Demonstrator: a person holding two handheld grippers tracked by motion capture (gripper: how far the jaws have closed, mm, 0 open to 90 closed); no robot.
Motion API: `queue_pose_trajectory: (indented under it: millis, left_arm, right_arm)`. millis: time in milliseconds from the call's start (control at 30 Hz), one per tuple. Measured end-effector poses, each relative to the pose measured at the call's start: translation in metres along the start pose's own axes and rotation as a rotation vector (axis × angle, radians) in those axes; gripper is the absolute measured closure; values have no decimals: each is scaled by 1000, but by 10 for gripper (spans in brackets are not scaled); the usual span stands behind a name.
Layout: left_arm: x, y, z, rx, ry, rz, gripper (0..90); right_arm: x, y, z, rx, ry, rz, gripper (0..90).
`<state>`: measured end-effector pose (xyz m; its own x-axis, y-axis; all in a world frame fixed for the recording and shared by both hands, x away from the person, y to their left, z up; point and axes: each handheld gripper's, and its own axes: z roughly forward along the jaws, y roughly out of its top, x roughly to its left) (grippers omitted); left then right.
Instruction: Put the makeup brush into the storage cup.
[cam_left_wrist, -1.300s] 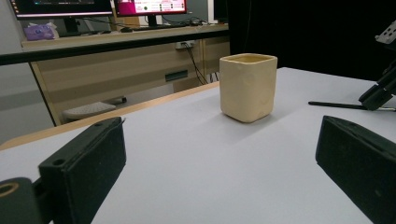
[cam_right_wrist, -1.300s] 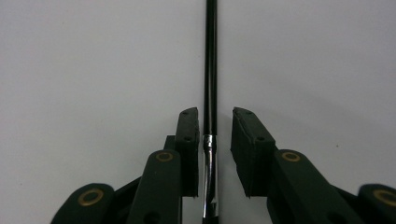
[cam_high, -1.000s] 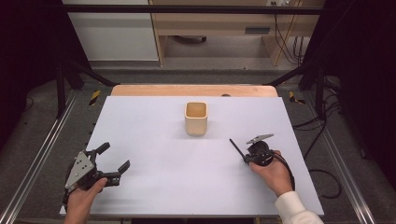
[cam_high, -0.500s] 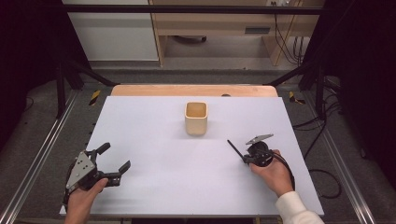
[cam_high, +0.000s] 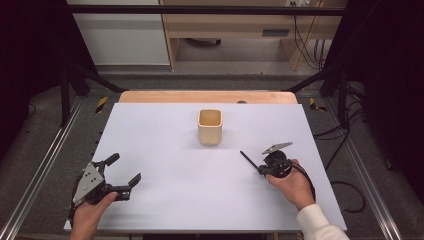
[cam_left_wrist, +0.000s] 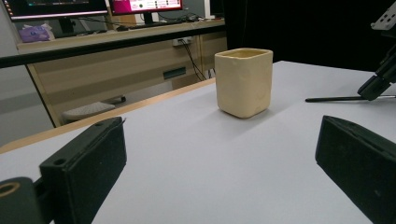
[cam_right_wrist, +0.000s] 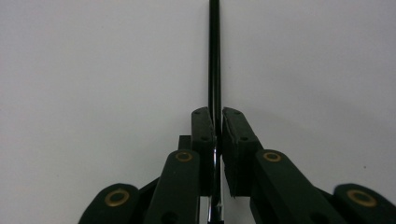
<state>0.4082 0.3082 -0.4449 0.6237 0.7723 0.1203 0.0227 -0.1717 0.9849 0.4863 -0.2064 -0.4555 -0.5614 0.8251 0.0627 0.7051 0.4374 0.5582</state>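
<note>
Right gripper at lower right of the high view, jaws pressed together on a thin black rod — possibly a pen or stylus, hard to tell at this size. Rod jutting toward upper left, tip low over the white counter, near the cream cup but apart from it. Cup upright at centre frame, open mouth up. Left gripper at lower left, jaws spread wide, nothing between them.

Likely risks: rod pivoting or slipping in so narrow a pinch, since only a short length sits between the pads; long free end striking the cup's rim or wall on approach and tipping it; tip dragging on the counter if carried low.

Room for moving: broad bare counter between both grippers and the cup. Right edge close beside the right hand; far wooden edge just behind the cup.
</note>
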Motion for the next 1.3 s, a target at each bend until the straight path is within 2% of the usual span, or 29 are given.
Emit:
queue_pose_trajectory:
  millis: [333,500,667,700,967,1067,1100,1133,1167,1300]
  left_arm:
    - [-6,1,3,10,-16,24,15]
    - [-9,2,5,17,-27,38,15]
    - [-10,2,6,22,-32,46,15]
    - [-11,2,7,25,-34,50,15]
    - [-11,2,7,29,-35,57,16]
    - [-12,1,9,34,-37,60,16]
    - [-13,2,10,35,-41,64,16]
    - [-13,2,10,35,-41,64,16]
    - [-14,2,11,29,-43,82,16]
    - [-17,3,12,36,-49,92,16]
  right_arm:
    - [0,3,-4,-17,16,-2,837]
    - [1,5,-9,-39,29,-19,837]
    - [4,9,-11,-42,38,-10,838]
    - [4,9,-11,-43,45,-23,837]
    - [7,15,-11,-64,73,-42,838]
    - [11,17,-14,-70,85,-24,838]
    - [10,17,-14,-77,87,-44,838]
    - [10,17,-14,-77,87,-44,838]
    - [12,18,-17,-82,95,-41,838]
    - [15,20,-20,-94,103,-55,837]
